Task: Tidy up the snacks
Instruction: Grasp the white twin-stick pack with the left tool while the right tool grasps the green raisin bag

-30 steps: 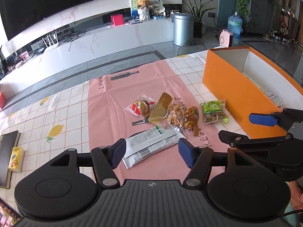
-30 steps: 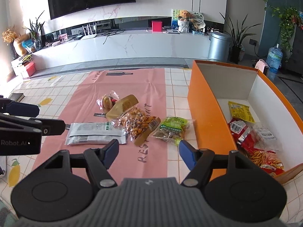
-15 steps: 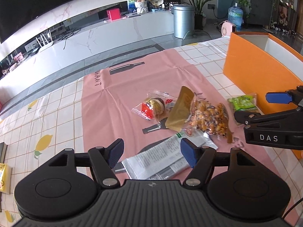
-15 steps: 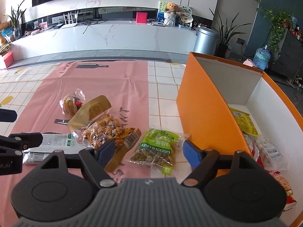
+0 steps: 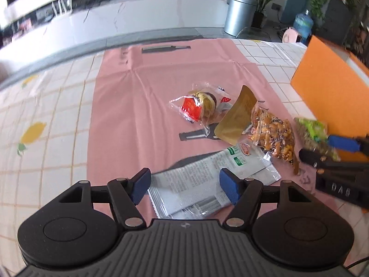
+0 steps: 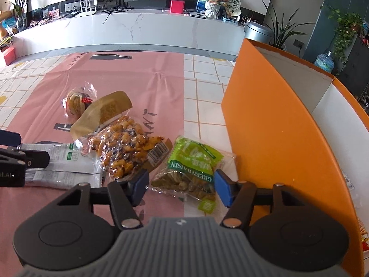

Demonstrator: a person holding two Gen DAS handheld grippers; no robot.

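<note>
The right gripper (image 6: 181,188) hangs wide open astride the raisin bag (image 6: 192,169), which lies on the bench beside the orange box (image 6: 276,143). Lower squarely and pinch its middle, clear of the nut bag (image 6: 125,146). The left gripper (image 5: 184,188), equally open and empty, straddles the white packet (image 5: 203,184).

Bright daylight fills both views; the left wrist view is smeared by motion blur, the right stays sharp, and fisheye bends the edges.
</note>
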